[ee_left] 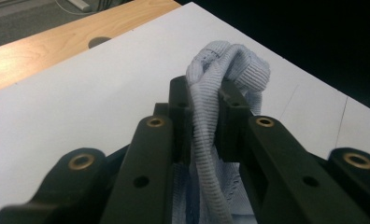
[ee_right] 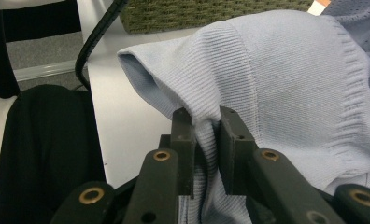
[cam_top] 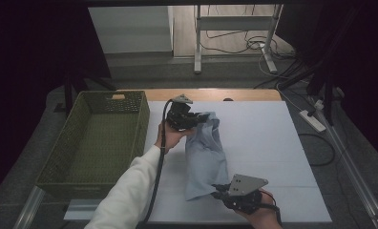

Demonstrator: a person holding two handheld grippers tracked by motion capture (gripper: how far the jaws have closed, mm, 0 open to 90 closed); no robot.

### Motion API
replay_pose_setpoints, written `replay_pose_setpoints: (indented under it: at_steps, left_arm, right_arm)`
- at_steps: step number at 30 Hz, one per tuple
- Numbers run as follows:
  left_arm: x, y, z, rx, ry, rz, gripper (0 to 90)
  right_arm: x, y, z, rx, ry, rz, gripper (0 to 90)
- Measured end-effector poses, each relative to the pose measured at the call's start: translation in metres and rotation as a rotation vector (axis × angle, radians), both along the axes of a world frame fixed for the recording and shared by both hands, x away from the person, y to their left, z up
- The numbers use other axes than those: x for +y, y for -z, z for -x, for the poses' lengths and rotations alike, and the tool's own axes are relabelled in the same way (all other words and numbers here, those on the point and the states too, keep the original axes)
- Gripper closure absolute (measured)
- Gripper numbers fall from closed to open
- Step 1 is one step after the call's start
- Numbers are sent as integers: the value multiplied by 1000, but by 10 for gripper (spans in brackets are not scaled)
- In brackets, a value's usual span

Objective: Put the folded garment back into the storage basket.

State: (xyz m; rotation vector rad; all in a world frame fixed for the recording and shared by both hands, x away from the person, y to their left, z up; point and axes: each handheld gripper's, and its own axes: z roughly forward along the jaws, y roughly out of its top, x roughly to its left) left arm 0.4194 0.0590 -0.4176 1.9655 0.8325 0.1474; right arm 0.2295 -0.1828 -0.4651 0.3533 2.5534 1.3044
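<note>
Green basket left of blue garment, both tools gripping it

A white board is laid over the wooden table, whose bare strip is seen along the board's far edge. A pale blue knit garment is stretched across the board, and a green woven basket is set just beside the board's left edge
</note>
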Motion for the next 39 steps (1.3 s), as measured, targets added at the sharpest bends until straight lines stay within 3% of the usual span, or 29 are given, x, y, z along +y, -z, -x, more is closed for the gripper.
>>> replay_pose_setpoints:
  at_steps: [39]
  left_arm:
    - [35,-48,13,-62,-32,25,787]
  right_arm:
    - [23,-31,-14,-71,-9,-81,778]
